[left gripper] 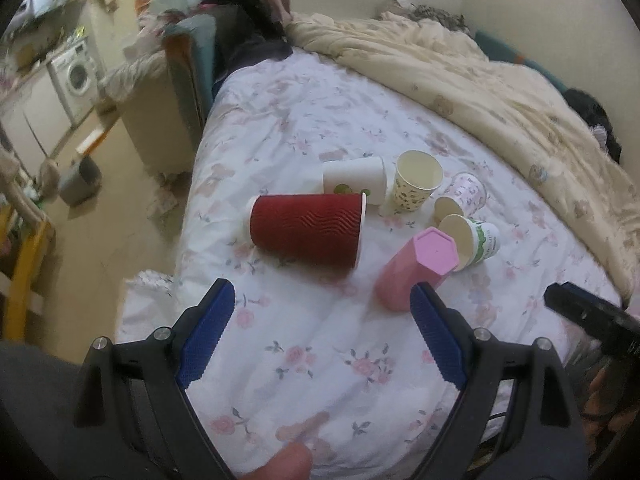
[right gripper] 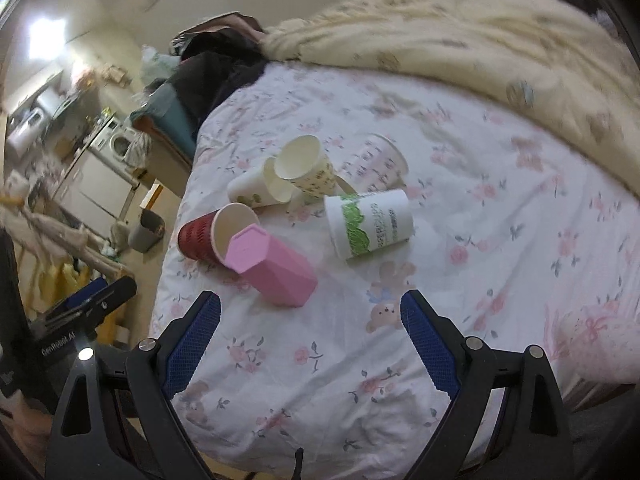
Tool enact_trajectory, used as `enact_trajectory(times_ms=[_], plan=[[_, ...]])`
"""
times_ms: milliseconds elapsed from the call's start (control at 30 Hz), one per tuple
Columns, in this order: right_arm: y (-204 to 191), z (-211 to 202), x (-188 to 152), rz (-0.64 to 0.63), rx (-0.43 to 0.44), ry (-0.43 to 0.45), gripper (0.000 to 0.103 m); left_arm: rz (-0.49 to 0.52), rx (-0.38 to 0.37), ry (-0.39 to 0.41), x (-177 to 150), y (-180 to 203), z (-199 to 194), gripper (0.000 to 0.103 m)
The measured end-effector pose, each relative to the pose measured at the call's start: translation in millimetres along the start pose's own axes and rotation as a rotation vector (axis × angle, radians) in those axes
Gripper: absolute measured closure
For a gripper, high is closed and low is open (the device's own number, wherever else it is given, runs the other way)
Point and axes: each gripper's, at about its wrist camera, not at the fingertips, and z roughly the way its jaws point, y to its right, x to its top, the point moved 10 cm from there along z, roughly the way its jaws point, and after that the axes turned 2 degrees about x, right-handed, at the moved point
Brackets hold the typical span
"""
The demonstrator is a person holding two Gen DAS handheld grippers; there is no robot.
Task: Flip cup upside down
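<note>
Pink cup tipped over, just ahead of spread right tongs, untouched

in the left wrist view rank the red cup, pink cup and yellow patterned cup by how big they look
1. red cup, clearly largest.
2. pink cup.
3. yellow patterned cup, smallest.
The yellow one lies farthest from the camera, so part of its smallness may be distance.

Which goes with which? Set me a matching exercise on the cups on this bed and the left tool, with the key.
1 red cup
2 pink cup
3 green-banded cup
4 left tool

a open, holding nothing
b on its side, right of the pink one
c six-sided base showing
d on its side, wavy ribs

Pairs: 1-d, 2-c, 3-b, 4-a
</note>
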Motion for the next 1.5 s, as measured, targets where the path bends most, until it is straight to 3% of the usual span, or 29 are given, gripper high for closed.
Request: enact_trajectory(times_ms=[200, 300, 533, 1500], plan=[[-17, 1, -3, -0.08, -0.042, 0.043, 0.009, 0.022, 0.008, 0.026, -11, 0, -5, 0.014], [-22, 3, -3, -0.116, -0.069, 0.054, 0.009, 0.002, 0.006, 0.029, -9, -3, -4, 0.006], [-17, 3, -2, -0.129, -0.117, 0.064, 0.009, -0.008, -0.02, 0.017, -9, 0, -1, 0.0], [-24, 2, -4, -0.134, -0.113, 0.064, 0.009, 0.021, -0.018, 0.022, -9, 6, -3, 0.0]])
